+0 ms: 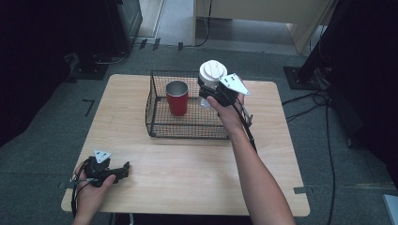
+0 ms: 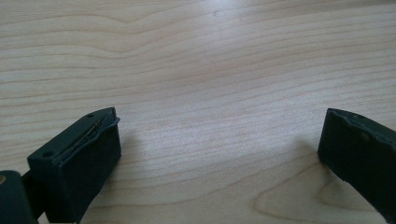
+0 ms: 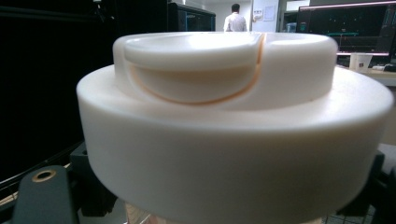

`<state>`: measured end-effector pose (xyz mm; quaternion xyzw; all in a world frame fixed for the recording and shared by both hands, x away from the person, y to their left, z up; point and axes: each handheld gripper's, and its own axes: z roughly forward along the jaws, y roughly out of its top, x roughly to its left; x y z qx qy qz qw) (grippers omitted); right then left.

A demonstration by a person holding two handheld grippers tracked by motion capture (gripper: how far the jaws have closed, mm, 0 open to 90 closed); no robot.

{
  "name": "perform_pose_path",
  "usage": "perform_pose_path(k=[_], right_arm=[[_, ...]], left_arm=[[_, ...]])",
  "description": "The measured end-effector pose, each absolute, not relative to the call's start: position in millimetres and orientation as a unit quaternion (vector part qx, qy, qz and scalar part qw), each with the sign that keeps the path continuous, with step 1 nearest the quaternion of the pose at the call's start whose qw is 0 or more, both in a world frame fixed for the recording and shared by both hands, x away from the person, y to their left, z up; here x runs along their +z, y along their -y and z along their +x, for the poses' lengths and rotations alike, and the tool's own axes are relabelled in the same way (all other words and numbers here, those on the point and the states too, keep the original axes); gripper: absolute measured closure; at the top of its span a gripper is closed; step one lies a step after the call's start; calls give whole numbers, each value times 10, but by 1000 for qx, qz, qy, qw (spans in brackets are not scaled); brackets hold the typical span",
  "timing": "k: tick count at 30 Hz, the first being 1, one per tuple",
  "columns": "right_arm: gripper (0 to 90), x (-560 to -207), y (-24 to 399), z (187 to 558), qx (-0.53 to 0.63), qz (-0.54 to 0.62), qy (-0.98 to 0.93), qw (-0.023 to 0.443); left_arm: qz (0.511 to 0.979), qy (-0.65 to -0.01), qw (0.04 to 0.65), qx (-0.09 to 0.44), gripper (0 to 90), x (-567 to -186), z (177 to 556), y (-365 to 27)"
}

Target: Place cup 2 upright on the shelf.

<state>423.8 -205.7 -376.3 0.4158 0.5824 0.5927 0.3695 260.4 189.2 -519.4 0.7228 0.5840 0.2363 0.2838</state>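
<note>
Fingers of the right gripper (image 1: 210, 92) clamp the white lid (image 1: 212, 71) above the wire basket (image 1: 155, 101), likely to cap the red cup (image 1: 177, 97), while left gripper (image 1: 123, 169) fingers rest wide open on the tabletop (image 1: 187, 164).

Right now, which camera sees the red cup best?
The high view: the red cup stands upright and whole inside the wire basket. In the right gripper view a big white lid stands in front, and the left gripper view looks at bare table.

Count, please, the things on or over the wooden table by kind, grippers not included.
Black wire basket: 1
Red metal cup: 1
White round plastic lid: 1
Total: 3
</note>
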Motion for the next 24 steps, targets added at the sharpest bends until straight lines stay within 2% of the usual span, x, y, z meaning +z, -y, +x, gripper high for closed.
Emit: perform_pose_path(k=[24], right_arm=[[155, -4135, 2034, 4571, 556, 444, -616, 338]], left_arm=[[723, -584, 284, 236, 0, -5194, 2604, -1892]])
